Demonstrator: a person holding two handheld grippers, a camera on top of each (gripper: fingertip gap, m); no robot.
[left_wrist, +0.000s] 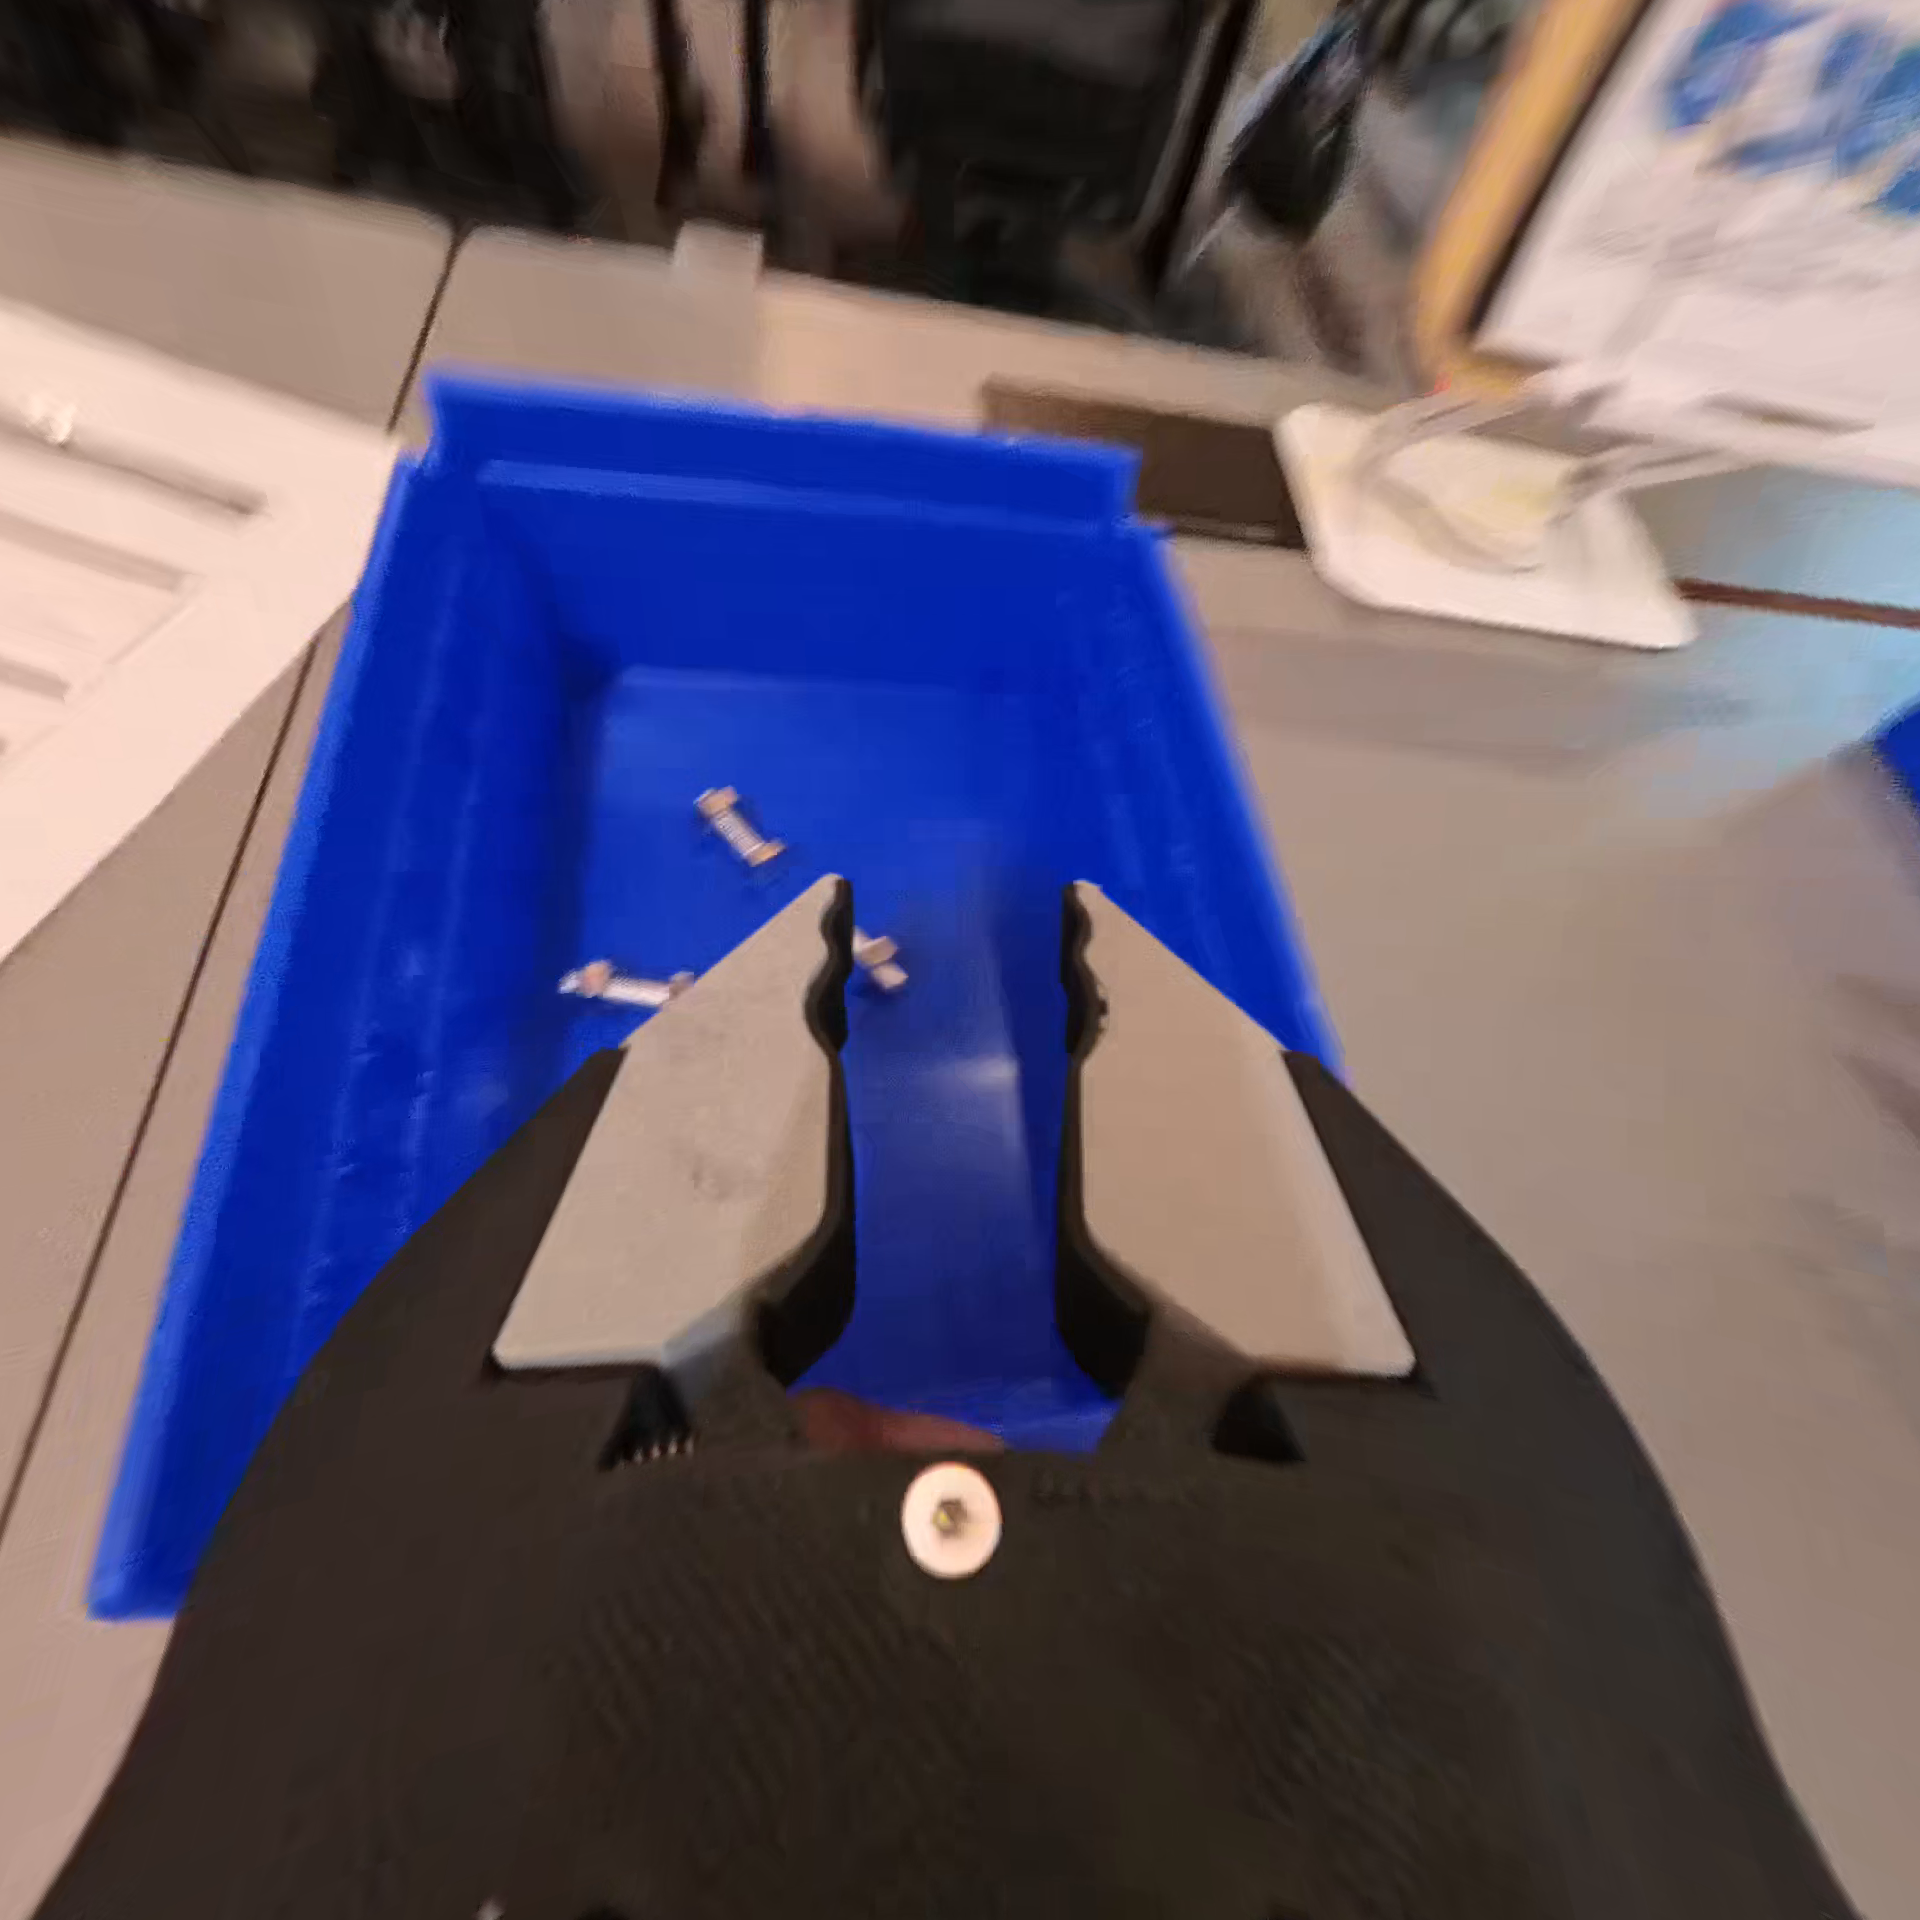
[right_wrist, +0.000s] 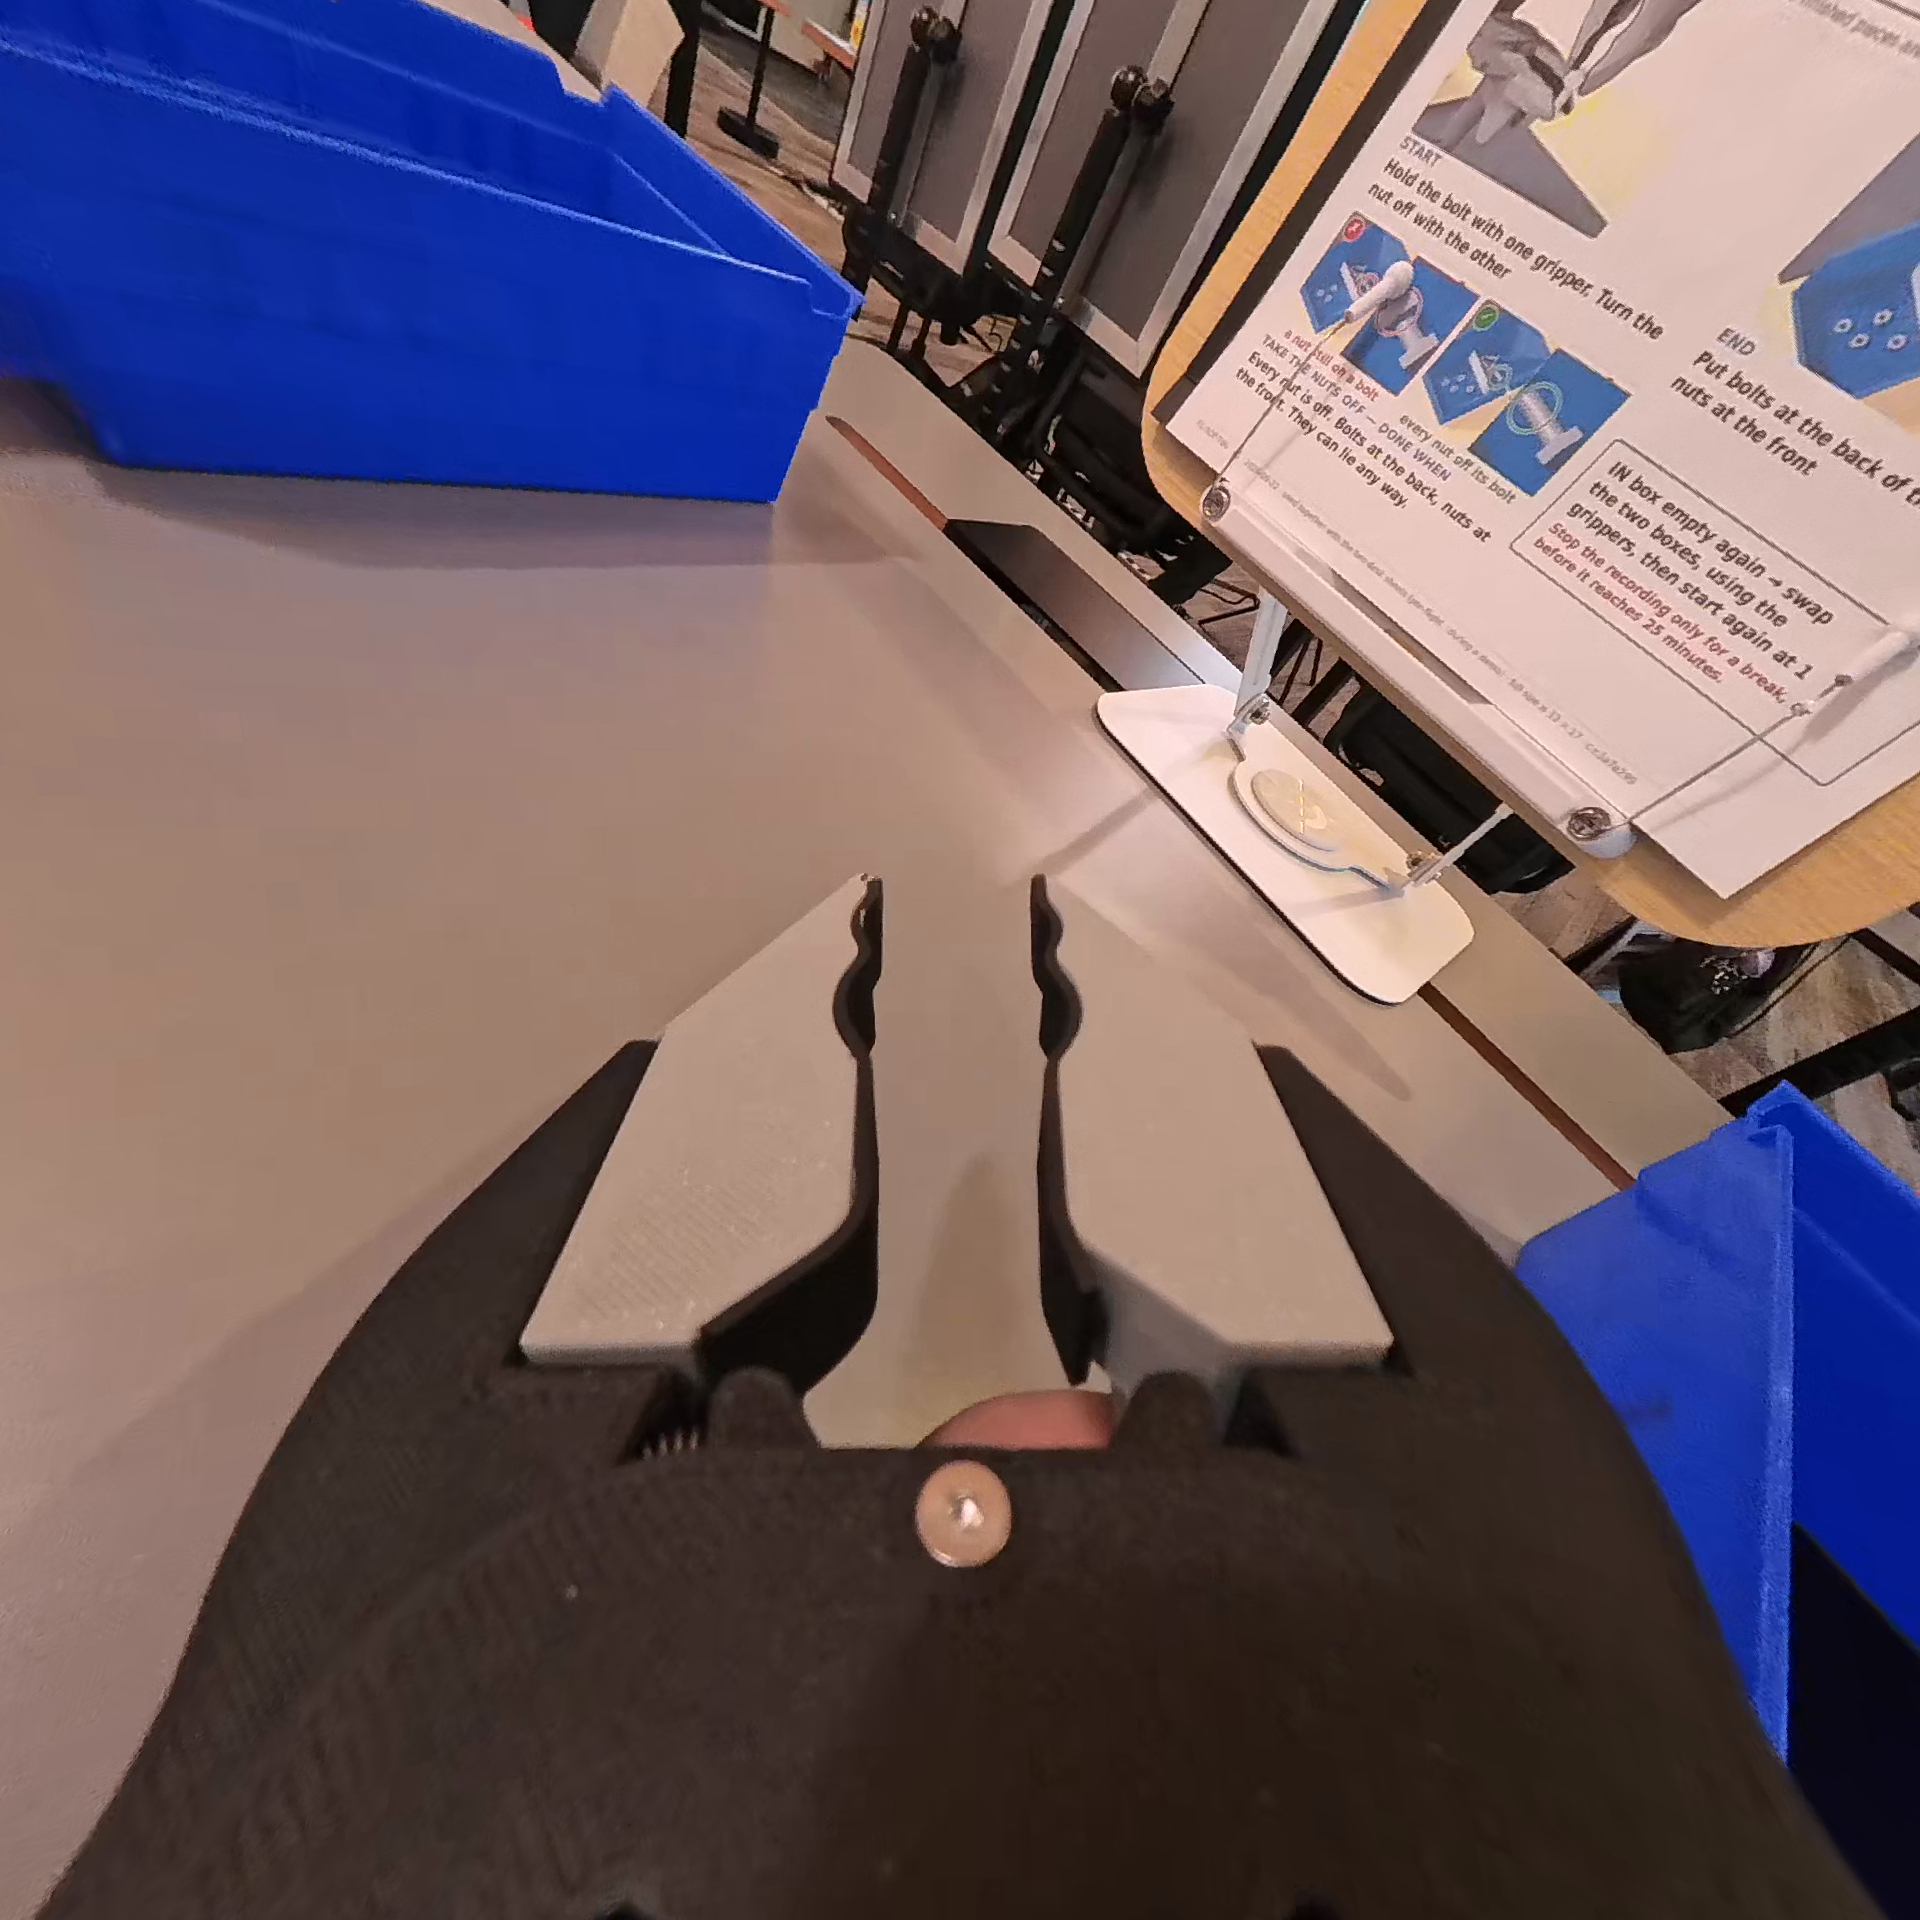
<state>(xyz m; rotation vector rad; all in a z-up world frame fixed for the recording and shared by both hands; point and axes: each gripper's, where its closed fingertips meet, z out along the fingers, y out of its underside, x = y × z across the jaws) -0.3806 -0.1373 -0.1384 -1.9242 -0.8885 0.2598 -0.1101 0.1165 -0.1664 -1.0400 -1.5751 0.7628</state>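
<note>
In the left wrist view my left gripper (left_wrist: 958, 904) is open and empty, held over a blue plastic bin (left_wrist: 416, 935). On the bin's floor lie three small silver bolts: one (left_wrist: 740, 827) beyond the left fingertip, one (left_wrist: 623, 985) left of it, one (left_wrist: 878, 958) partly hidden behind that finger. In the right wrist view my right gripper (right_wrist: 954, 902) is open and empty above the bare grey table (right_wrist: 416, 779). A blue bin (right_wrist: 364, 291) stands at the far left of it, and another blue bin (right_wrist: 1683, 1403) stands close at the right.
A white stand base (right_wrist: 1299, 842) carries a tilted instruction board (right_wrist: 1662, 416) at the table's far right edge. It shows blurred in the left wrist view (left_wrist: 1475, 520). A white sheet (left_wrist: 94, 582) lies left of the bin. Dark chairs (right_wrist: 1039, 208) stand beyond the table. The left gripper's tips are roughly 40 cm from the right gripper's.
</note>
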